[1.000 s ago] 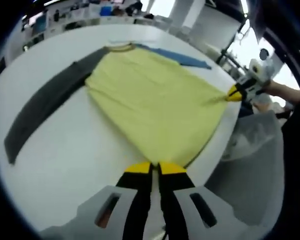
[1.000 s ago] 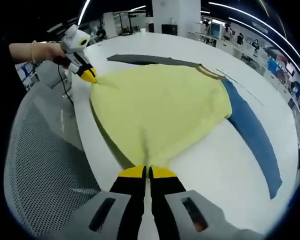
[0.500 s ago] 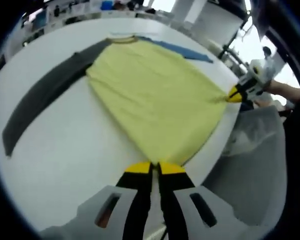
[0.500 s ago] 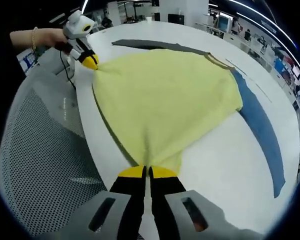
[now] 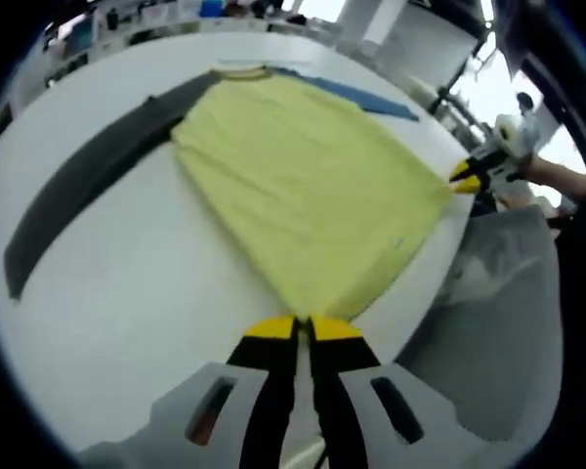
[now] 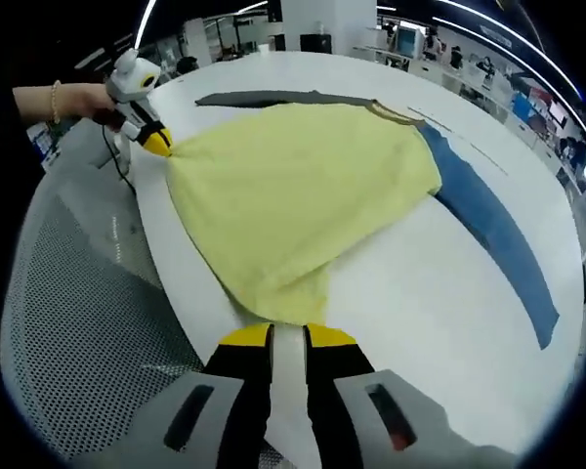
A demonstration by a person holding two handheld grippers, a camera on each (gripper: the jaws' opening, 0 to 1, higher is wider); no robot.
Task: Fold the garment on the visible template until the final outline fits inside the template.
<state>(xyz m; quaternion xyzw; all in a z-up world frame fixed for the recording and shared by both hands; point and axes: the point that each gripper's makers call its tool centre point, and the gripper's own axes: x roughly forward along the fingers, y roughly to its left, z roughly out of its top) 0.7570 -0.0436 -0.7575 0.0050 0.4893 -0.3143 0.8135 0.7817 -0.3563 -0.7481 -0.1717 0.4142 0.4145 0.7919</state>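
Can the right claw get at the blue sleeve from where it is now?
Probably yes: the right claw looks open at the yellow shirt's hem, and bare table lies between it and the blue sleeve.

- The garment [image 5: 303,186] is seen with a pale yellow body, one dark grey sleeve [image 5: 78,195] and one blue sleeve [image 6: 488,220].
- The table [image 5: 127,322] is plain white.
- The left gripper [image 5: 305,328] and right gripper [image 6: 288,335] are tipped in yellow over black, on grey bodies.
- A grey perforated mesh [image 6: 68,322] is seen beside the table.
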